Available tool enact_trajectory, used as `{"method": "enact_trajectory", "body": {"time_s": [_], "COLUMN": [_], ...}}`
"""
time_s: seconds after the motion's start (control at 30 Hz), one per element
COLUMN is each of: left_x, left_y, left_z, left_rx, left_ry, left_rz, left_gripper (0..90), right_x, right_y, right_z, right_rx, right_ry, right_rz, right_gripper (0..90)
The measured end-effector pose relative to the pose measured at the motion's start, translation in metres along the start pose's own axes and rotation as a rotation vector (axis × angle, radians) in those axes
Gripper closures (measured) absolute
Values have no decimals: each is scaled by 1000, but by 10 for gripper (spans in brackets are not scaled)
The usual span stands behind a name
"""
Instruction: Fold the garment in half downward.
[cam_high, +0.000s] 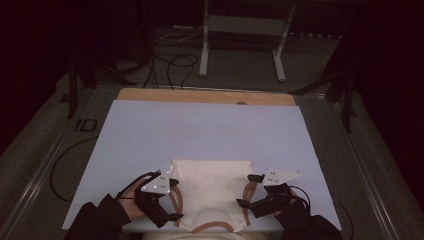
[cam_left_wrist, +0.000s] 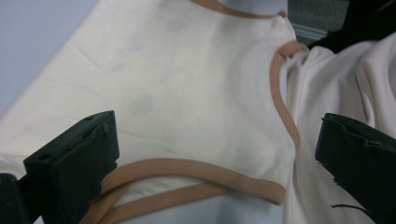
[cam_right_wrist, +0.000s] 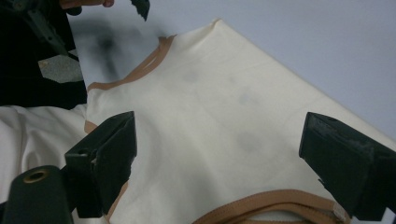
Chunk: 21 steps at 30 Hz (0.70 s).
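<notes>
1. Item: cream garment (cam_high: 211, 192) w/ tan trim (cam_high: 174, 200), lying flat on pale blue tabletop (cam_high: 200, 130), near edge, part hanging over toward person.
2. Left gripper (cam_high: 172, 198): jaws wide apart, astride left armhole trim, nothing pinched.
3. Right gripper (cam_high: 248, 190): jaws spread, empty, over right armhole edge.
4. Handling (est.): light, thin, limp; will sag and crease; not fragile.
5. Best hold: bound trim at armholes, thicker, less slip.
</notes>
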<state>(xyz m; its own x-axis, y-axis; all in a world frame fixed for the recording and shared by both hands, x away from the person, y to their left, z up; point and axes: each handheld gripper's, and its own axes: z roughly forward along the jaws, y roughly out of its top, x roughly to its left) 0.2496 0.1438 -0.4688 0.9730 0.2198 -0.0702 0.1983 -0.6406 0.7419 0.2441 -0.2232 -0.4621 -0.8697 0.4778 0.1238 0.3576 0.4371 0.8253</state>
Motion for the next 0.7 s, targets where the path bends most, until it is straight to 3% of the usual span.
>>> {"method": "enact_trajectory", "body": {"time_s": [0.37, 0.7], "left_x": [19, 34], "left_y": [11, 13], "left_z": [-10, -17], "left_rx": [-28, -21], "left_ry": [55, 61], "left_rz": [-8, -37], "left_gripper": [2, 2], "right_x": [-8, -22], "right_y": [12, 25], "right_z": [-3, -8], "right_rx": [-10, -21], "right_ry": [-20, -42], "right_rz": [-41, -48], "right_gripper": [112, 112]}}
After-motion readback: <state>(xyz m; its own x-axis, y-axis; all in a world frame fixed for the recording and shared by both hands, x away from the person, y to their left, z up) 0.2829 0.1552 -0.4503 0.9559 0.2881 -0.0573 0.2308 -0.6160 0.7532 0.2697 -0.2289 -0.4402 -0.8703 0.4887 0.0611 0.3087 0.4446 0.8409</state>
